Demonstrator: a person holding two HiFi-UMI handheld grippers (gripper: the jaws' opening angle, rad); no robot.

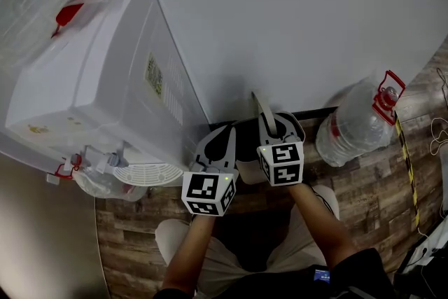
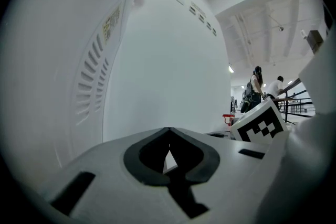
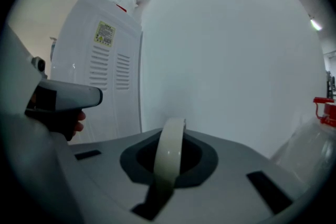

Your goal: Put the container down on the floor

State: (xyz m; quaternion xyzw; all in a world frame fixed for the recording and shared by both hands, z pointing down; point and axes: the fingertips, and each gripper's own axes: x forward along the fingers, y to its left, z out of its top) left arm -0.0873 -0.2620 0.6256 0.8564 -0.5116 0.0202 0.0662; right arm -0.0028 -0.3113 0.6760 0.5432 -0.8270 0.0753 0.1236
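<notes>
The right gripper (image 3: 173, 131) is clamped shut on the cream handle (image 3: 169, 162). The left gripper (image 2: 168, 131) is closed, and nothing is seen held in it. The container (image 1: 248, 171) is mostly hidden beneath both, between dispenser (image 1: 105, 80) and bottle (image 1: 353, 126). Contact with the floor (image 1: 364, 178) cannot be confirmed. If released early, the container may be dropped or tipped, and the thin handle may slip.

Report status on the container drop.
Right tool shut on rim of pale cream plastic container; left tool shut. Body hidden, wood-plank floor contact unclear. Clear plastic water bottle stands right, apart.
</notes>
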